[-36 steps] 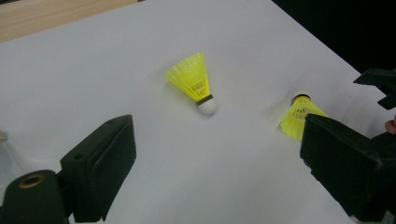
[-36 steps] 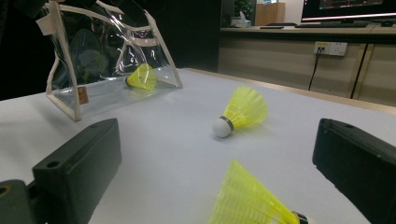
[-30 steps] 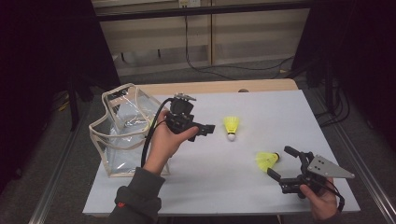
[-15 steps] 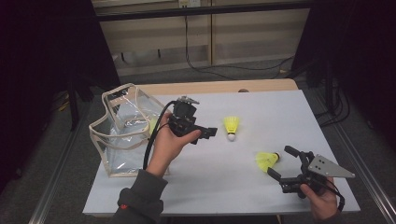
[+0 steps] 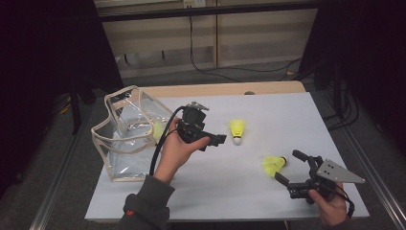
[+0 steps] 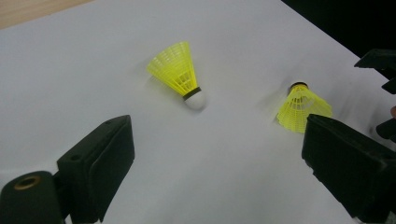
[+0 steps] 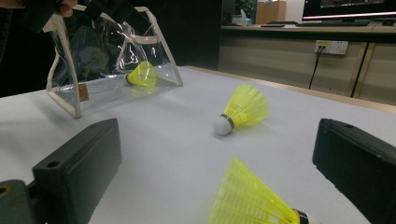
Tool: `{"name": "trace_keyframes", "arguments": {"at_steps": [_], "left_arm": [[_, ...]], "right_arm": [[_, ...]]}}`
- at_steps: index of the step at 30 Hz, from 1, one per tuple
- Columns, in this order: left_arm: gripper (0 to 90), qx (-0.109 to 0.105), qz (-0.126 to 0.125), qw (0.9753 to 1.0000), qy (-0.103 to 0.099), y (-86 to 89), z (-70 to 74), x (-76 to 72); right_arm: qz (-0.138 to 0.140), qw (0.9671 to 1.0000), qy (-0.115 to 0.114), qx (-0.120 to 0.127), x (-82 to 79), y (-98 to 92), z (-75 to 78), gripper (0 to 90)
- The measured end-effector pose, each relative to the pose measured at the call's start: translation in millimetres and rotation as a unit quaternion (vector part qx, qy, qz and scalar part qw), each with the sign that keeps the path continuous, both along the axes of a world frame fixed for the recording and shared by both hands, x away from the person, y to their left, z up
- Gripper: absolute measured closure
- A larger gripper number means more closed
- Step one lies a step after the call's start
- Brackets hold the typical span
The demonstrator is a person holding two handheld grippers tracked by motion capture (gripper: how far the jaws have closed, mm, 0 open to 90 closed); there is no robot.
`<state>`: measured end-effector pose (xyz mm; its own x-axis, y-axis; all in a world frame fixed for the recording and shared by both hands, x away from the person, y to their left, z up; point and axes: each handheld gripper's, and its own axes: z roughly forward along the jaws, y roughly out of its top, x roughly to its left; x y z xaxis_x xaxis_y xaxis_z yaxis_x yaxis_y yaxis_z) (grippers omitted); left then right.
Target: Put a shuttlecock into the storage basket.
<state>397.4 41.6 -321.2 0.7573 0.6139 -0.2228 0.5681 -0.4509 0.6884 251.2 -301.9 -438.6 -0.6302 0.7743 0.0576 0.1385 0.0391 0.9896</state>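
Observation:
Two yellow shuttlecocks lie on the white table. One [image 5: 237,129] is in the middle with its white cork toward me, and the other [image 5: 274,164] is to the front right. A third shuttlecock [image 5: 158,130] rests inside a clear bag [image 5: 125,139] at the left. My left gripper [image 5: 214,141] hovers between the bag and the middle shuttlecock [image 6: 180,74], open and holding nothing. My right gripper [image 5: 288,166] sits low at the front right, open, with the nearer shuttlecock [image 7: 252,200] just ahead of its jaws.
The white sheet [image 5: 268,105] covers a wooden table whose far edge [image 5: 230,89] shows bare. The bag [image 7: 107,60] stands upright with beige trim near the left edge. Floor and cables lie beyond the table.
My left gripper has drifted slightly right and toward me, away from the bag. The right gripper and both loose shuttlecocks have stayed put.

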Motion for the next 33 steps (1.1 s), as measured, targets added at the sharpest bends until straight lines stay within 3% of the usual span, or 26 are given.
{"name": "trace_keyframes", "arguments": {"at_steps": [11,33], "left_arm": [[8.5,-0.004,-0.018,0.9998,0.008,-14.2,-12.4,-4.0],[6.9,-0.004,-0.027,0.9995,0.015,-30.2,-36.9,-7.7]], "right_arm": [[0.004,1.0000,0.000,0.000,2.3,2.6,0.0,1.1],[0.009,0.9999,0.004,-0.002,3.8,5.5,-0.7,1.0]]}}
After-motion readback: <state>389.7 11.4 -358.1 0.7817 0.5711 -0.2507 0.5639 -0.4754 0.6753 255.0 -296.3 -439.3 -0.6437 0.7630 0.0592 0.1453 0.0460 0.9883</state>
